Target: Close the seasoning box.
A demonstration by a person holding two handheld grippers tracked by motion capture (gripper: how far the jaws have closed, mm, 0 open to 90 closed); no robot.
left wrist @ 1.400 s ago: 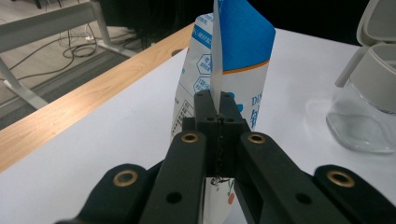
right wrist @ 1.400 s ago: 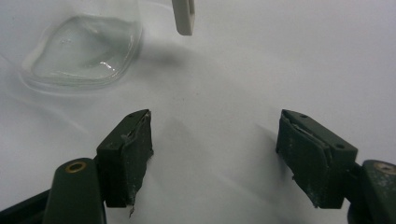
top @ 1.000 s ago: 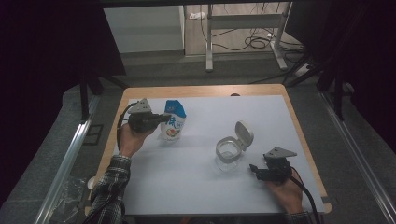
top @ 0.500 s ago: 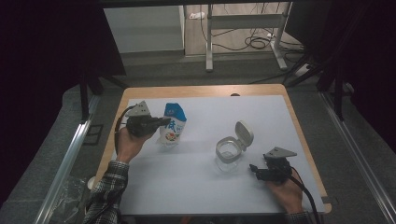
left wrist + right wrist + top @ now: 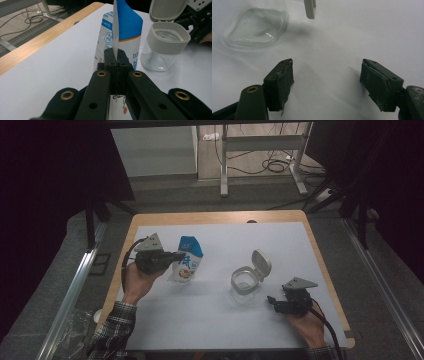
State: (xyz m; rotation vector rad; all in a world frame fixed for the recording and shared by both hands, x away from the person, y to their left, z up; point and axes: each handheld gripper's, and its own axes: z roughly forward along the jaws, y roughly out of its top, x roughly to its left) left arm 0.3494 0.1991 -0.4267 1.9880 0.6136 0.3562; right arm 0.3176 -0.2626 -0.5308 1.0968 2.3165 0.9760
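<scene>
Two grippers work over a white sheet (image 5: 215, 320) on a wooden table (image 5: 220, 217). At nine o'clock, the left gripper (image 5: 181, 255) pinches the pouch (image 5: 187, 265) by its edge. At four o'clock, the right gripper (image 5: 270, 301) rests with jaws wide, empty, near the open-lidded jar (image 5: 246, 285). Dark floor, cables (image 5: 272, 166) and desk legs (image 5: 224, 167) lie at twelve.

Showing blue over white, with an orange band and blue print, on the flat plastic pouch (image 5: 125, 32) pinched between the black fingers (image 5: 117, 62). Showing clear glass under an off-white flip lid on the small jar (image 5: 246, 285) beyond the dark, scuffed fingers (image 5: 282, 82). Lying white underneath: the table sheet (image 5: 210, 320), edged in pale wood.
</scene>
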